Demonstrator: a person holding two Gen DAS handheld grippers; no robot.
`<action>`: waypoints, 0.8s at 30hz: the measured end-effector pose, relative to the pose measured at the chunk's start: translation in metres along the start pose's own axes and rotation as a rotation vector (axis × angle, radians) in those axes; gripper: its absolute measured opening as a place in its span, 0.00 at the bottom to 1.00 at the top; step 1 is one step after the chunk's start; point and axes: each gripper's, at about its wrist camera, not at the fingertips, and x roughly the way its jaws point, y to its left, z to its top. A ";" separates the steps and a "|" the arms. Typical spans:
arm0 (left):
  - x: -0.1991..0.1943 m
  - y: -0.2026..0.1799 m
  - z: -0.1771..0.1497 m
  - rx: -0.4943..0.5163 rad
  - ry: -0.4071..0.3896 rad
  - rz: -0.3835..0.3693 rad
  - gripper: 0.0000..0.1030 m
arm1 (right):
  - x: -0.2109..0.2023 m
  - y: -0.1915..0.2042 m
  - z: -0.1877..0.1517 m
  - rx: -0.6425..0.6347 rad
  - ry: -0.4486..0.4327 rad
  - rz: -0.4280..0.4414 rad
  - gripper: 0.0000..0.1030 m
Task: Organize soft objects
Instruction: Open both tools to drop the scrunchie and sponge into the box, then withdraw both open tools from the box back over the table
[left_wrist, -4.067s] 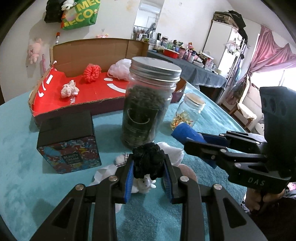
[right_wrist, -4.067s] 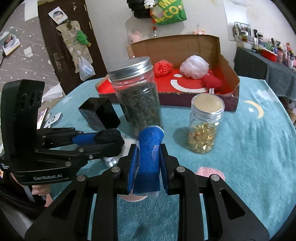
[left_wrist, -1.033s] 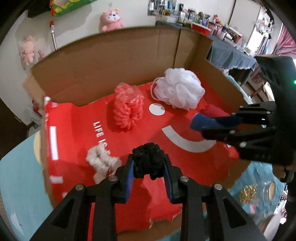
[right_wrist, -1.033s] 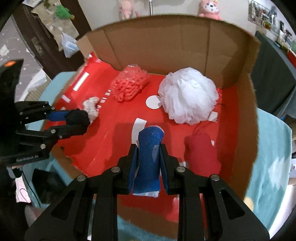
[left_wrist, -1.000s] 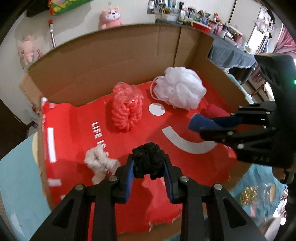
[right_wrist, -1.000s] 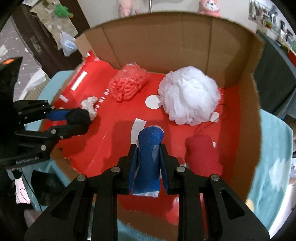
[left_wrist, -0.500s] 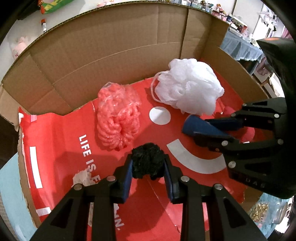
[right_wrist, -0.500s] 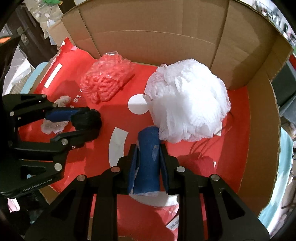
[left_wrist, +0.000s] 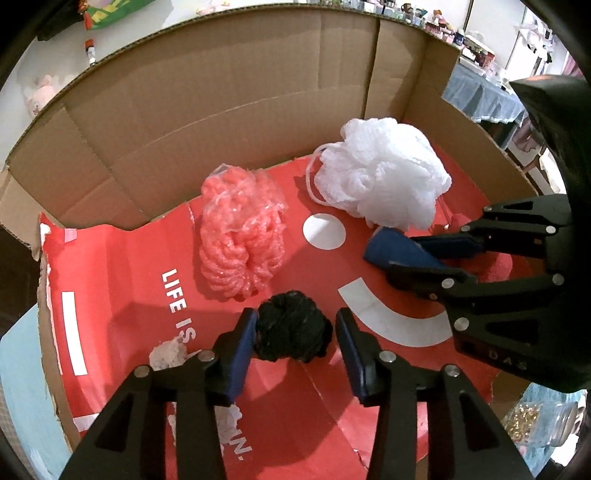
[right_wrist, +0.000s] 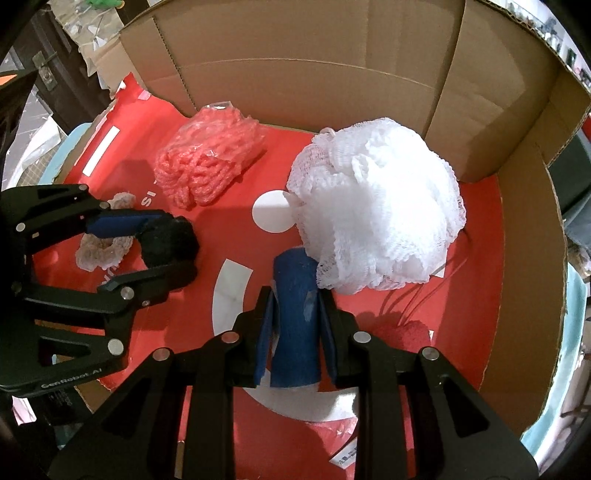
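Two handheld claws reach down into an open cardboard box (left_wrist: 229, 92) with a red printed floor. The left claw (left_wrist: 295, 338) has its jaws opening, with a black fuzzy scrunchie (left_wrist: 290, 330) lying between them on the red floor; a gap shows beside the right pad. The right claw (right_wrist: 295, 325) is clamped tight on a blue foam roll (right_wrist: 295, 295), held upright just above the floor, its top touching a white mesh bath pouf (right_wrist: 376, 218). A bagged coral scrunchie (left_wrist: 242, 232) lies near the back wall, left of the pouf. A small whitish scrunchie (right_wrist: 99, 251) sits behind the left claw. A red plush piece (right_wrist: 399, 334) lies just right of the right claw.
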 end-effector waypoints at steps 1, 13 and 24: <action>-0.002 0.000 0.000 -0.001 -0.006 -0.005 0.49 | -0.001 -0.001 0.000 0.006 -0.001 0.004 0.23; -0.035 0.004 -0.015 -0.043 -0.070 -0.002 0.68 | -0.008 0.015 -0.001 0.013 -0.016 -0.016 0.28; -0.111 -0.004 -0.048 -0.114 -0.247 -0.014 0.94 | -0.084 0.032 -0.023 0.025 -0.172 -0.036 0.79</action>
